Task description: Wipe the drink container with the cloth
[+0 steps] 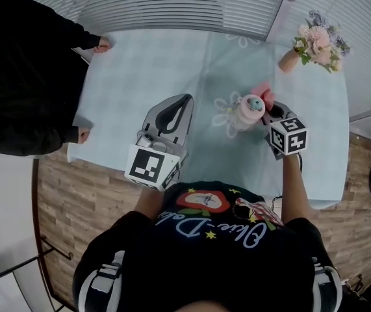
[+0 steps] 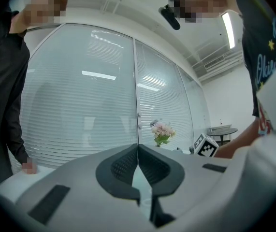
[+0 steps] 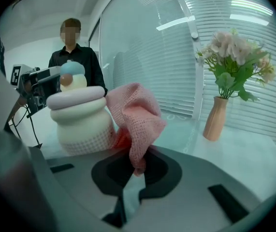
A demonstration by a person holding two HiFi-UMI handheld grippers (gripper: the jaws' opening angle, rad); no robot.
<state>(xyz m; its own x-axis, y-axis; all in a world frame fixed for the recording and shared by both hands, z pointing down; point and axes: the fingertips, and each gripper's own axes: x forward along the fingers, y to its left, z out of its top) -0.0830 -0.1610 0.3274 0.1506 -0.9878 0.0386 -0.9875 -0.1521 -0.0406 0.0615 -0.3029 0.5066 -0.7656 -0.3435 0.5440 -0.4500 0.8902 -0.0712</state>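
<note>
Pinched in the right tongs (image 3: pixel 137 154), closest to their camera, is a pink cloth (image 3: pixel 135 117). The jaws are drawn narrow on one bunched fold, and the rest stands up and flops forward. It is a soft, open-weave rag, limp and light, so it will go wherever it is pushed. A short grip like this one looks best for pressing it flat.

Just ahead of those jaws, slightly to their left, the drink container (image 3: pixel 79 115) stands upright on the table (image 1: pixel 146 64). The cloth rests against its near right side. It is a squat, rounded, cream bottle with a wide lid and a small blue knob on top. Its walls are opaque, so I cannot tell whether it holds anything. It looks smooth and fairly light, likely to slide or tip under a sideways rub. The narrower waist under the lid rim seems the safest place to steady it.

The left tongs (image 2: pixel 138 151) are empty, jaws closed tip to tip, raised well apart from the bottle.

Farther ahead of the right tongs, to their right, a slim vase (image 3: pixel 217 117) holds pale pink flowers (image 3: pixel 234 52).
</note>
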